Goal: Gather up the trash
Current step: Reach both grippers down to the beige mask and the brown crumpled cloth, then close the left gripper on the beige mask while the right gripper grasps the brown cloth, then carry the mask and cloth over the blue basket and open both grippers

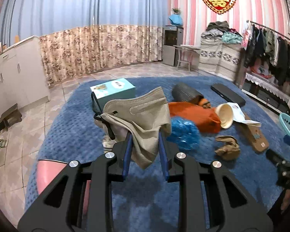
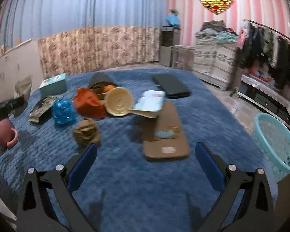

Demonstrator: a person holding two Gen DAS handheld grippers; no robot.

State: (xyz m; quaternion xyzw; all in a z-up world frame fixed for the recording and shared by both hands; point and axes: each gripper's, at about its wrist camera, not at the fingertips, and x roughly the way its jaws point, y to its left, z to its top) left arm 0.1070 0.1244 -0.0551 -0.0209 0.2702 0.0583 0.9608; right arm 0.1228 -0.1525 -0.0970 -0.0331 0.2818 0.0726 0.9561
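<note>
Now, counts: one beige face mask (image 1: pixel 143 119), one crumpled brown paper ball (image 2: pixel 86 131), one blue plastic wad (image 2: pixel 63 111), one paper cup (image 2: pixel 118 104), one teal basket (image 2: pixel 276 145).
Left gripper (image 1: pixel 145 135): clenched on the mask, lifted above the blue blanket (image 1: pixel 145 193).
Right gripper (image 2: pixel 146 150): jaws wide apart, holding nothing; paper ball at 10 o'clock, basket at 3 o'clock.

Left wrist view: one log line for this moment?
left gripper: shut on face mask | right gripper: open, empty | basket: at right
</note>
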